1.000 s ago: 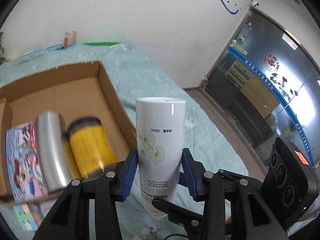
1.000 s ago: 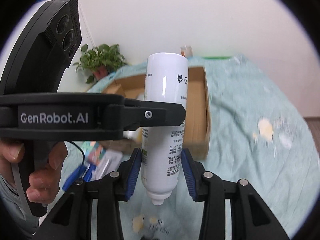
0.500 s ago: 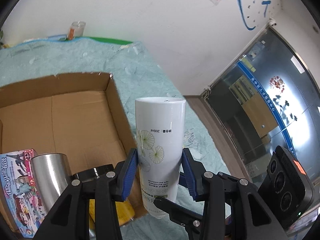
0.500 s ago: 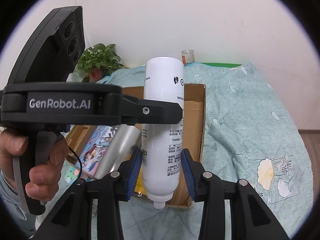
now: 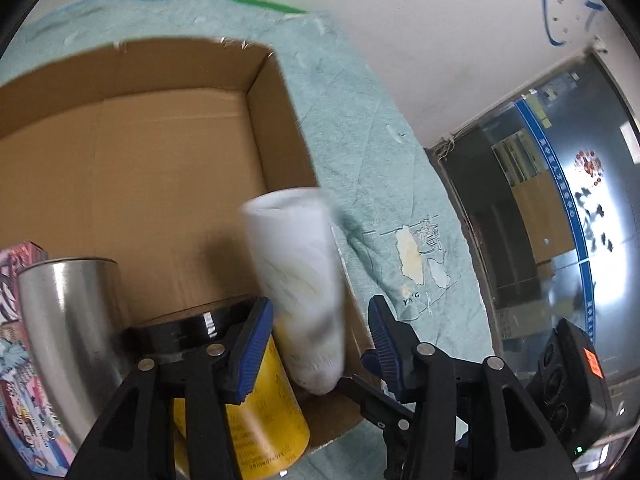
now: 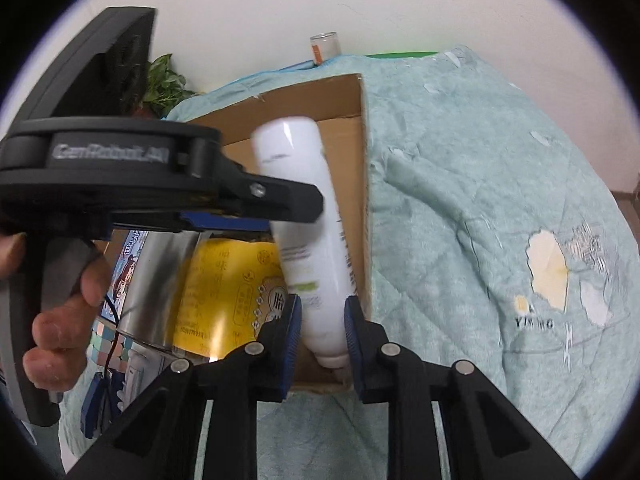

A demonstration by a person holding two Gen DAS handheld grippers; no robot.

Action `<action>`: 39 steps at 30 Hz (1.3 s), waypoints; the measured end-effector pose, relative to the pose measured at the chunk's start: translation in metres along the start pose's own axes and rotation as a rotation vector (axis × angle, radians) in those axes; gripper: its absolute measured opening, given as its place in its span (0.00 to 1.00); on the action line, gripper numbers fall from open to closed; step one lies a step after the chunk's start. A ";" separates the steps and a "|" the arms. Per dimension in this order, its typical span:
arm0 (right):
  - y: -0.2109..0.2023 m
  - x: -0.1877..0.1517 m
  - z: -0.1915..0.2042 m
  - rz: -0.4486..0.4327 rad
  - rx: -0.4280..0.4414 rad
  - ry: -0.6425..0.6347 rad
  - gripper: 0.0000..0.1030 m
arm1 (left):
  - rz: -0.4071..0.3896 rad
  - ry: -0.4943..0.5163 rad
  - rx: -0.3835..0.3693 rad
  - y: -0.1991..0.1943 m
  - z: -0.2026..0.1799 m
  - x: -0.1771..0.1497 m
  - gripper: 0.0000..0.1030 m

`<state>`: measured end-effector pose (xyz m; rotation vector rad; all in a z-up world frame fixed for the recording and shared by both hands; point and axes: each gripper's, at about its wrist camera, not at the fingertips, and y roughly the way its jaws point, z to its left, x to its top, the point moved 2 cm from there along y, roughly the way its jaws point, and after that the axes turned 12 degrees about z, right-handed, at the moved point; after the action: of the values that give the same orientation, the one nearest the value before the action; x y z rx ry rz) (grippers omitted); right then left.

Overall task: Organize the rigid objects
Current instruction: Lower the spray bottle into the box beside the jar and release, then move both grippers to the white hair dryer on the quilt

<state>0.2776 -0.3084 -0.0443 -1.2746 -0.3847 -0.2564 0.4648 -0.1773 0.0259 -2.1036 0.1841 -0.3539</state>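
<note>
over the near right corner of the cardboard box [image 5: 168,160] the white bottle [image 5: 298,296] was tilted and pretty blurred, cap end pointing down inside the box, right up against the box's right wall. both grippers were at it. the left gripper [image 5: 320,344] had its blue pads spread: the left pad looked like it was touching the bottle or almost, while the right pad [image 5: 380,336] stood clearly off it with a gap, so no real pinch there. the right gripper [image 6: 320,336] sat low on the same bottle [image 6: 312,240] near the cap, pads close on both sides, but honestly i couldn't tell from that view if it was actually clamping or just barely loose.

inside the box, left of the bottle, a yellow can [image 5: 256,412] with a black lid lay beside a shiny steel tumbler [image 5: 64,328], and further left of that a colourful cartoon-print box [image 5: 16,380]. from the right wrist view the yellow can [image 6: 232,280] sat just beside the bottle, and the person's hand [image 6: 60,320] was wrapped round the left gripper's handle. the box sat on a light teal blanket [image 6: 480,200], with a potted plant [image 6: 160,84] and a small jar [image 6: 324,46] back by the wall behind the box.
</note>
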 end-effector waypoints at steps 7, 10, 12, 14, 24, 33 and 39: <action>-0.028 -0.039 0.023 -0.160 -0.024 0.003 0.94 | -0.279 0.206 0.189 -0.081 -0.044 -0.078 0.79; -0.039 -0.055 0.040 -0.197 -0.070 -0.026 0.94 | -0.415 0.261 0.322 -0.117 -0.060 -0.129 0.93; -0.048 -0.063 0.048 -0.222 -0.088 -0.030 0.94 | -0.492 0.270 0.398 -0.143 -0.064 -0.160 0.93; -0.057 -0.072 0.057 -0.239 -0.104 -0.035 0.94 | -0.538 0.277 0.462 -0.173 -0.065 -0.192 0.96; -0.088 -0.140 0.108 -0.276 -0.084 -0.133 0.94 | -0.549 0.071 0.574 -0.252 -0.004 -0.335 1.00; -0.066 -0.244 0.153 -0.165 0.206 -0.398 0.94 | -0.275 -0.158 0.319 -0.106 0.085 -0.445 0.99; -0.035 -0.285 0.186 -0.033 0.292 -0.531 0.94 | -0.140 -0.232 0.146 -0.046 0.108 -0.487 0.75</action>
<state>-0.0204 -0.1468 -0.0871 -1.0347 -0.8652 0.1162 0.0385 0.0651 -0.0756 -1.9990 -0.1231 -0.1973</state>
